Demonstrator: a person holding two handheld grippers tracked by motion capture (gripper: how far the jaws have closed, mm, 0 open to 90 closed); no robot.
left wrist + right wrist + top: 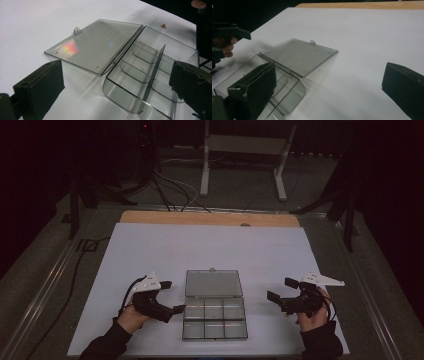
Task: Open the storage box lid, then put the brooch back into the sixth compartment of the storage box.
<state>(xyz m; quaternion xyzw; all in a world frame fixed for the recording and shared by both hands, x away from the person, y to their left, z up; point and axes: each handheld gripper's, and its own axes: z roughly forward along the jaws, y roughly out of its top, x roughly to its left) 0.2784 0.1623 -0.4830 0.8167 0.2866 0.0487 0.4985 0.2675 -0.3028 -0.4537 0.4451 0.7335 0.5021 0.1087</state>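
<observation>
Left tongs [172, 297] and right tongs [278, 290], both gaping and empty, flank my clear compartment box [214, 317] at desk [150, 250] centre. Left gripper view: dividers [150, 72] exposed; a jaw could shove the light box. Right gripper view: flat lid [298, 56], latch tab [312, 42] farthest away.

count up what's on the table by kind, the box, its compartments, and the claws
Clear box, lid open flat: 1
Compartments in it: 6, all empty
Claws: 2, left claw at the box's left wall, right claw apart from it
Total: 3 things, 1 box and 2 claws
</observation>
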